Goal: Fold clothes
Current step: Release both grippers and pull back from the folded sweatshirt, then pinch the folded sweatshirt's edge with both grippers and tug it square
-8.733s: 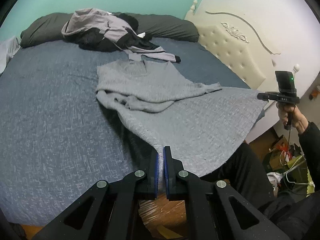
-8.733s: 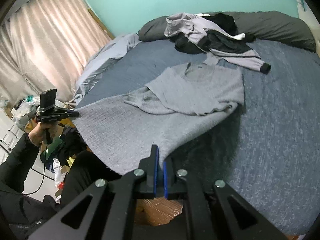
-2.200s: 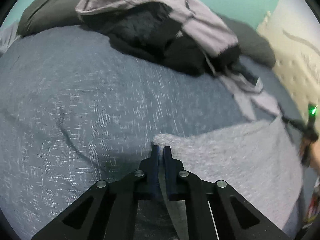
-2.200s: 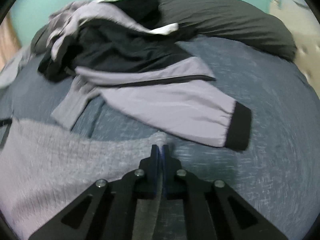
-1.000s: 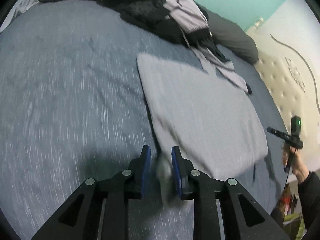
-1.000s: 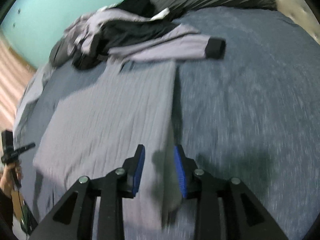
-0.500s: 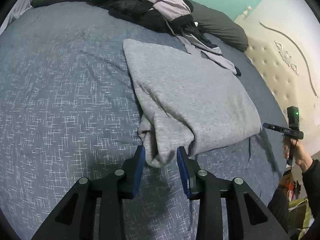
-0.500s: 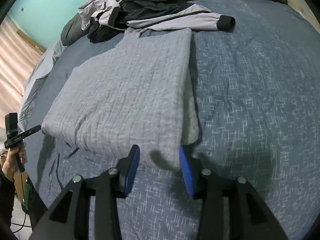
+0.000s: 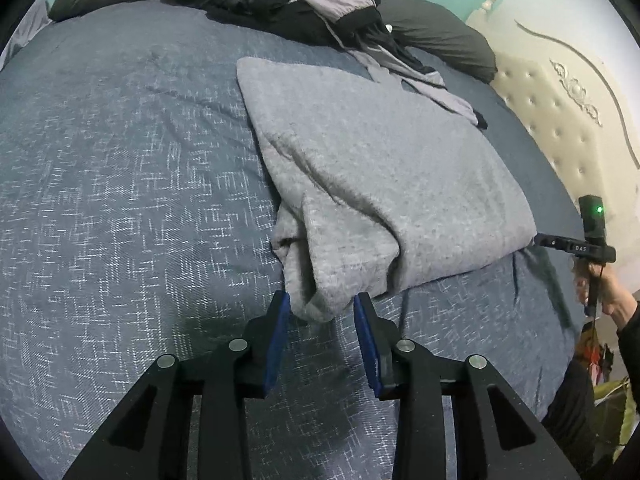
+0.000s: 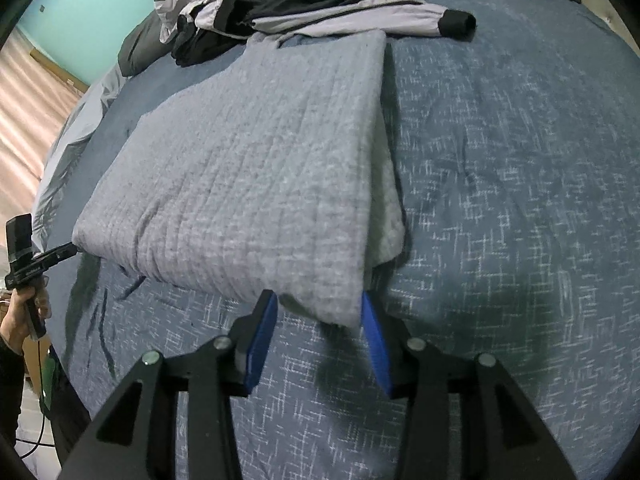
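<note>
Under sweater (image 9: 384, 168), perhaps tucked sleeves.

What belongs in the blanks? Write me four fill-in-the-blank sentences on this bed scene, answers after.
1. The jaws of the left gripper stand ____.
2. The folded grey sweater lies on the ____ bedspread.
3. The jacket beyond the sweater ends in a ____ cuff.
4. The right gripper grips ____.

Missing words: open; blue; black; nothing
</note>
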Available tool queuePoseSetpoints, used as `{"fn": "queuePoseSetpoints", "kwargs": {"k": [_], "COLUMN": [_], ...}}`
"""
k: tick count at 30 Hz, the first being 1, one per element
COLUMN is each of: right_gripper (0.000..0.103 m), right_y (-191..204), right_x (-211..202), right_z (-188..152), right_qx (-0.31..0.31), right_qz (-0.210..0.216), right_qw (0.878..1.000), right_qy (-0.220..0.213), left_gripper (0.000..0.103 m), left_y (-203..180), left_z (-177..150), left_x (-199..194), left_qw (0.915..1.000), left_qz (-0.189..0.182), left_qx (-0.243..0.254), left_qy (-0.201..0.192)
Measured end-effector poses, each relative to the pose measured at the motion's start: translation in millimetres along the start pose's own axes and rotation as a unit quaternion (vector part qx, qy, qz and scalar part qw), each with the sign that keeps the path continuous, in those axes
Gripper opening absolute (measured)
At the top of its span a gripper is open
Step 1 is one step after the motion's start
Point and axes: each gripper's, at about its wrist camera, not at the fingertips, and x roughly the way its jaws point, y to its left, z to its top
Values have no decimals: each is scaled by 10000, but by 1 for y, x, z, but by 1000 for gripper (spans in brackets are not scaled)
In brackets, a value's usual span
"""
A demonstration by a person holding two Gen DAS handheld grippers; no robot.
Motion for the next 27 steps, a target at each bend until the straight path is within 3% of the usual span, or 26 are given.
{"fn": "queuePoseSetpoints", "kwargs": {"k": [1,3,5,8,12,18,24,27], "right_gripper": [44,43,28,8,5,4,5,5], "right_y": [1,1,1,-1,-2,-8,-10,-14], "right_x": [2,6,6,3,-11,-38,-20,-12], "right_z": [-1,-1,-1,1,5,10,7,5], "right_qx": [-27,-83,-130,-157,-271,-171,-139,-61], "right_qz": [8,-16,-49,-79,-188,-372,-188,-151], "right_qw": [10000,10000,9999,9998,9988,9960,9991,9997], "right_qy": [17,43,11,-124,-349,-797,-367,-156], "left_gripper": [34,21,5,4,3,3,4,6], "left_y": [-1,-4,-6,-6,0,14,4,11], "left_z": [0,0,0,1,2,-4,-14,-14], "left_x": [2,3,5,3,-13,-24,-10,-10], "left_qw": [10000,9999,9998,9997,9987,9985,9993,9997], "left_qz": [2,43,87,211,447,490,278,242], "left_qx": [44,103,159,140,145,118,247,-1], "left_qy": [6,-5,-17,-13,-217,-198,43,55]}}
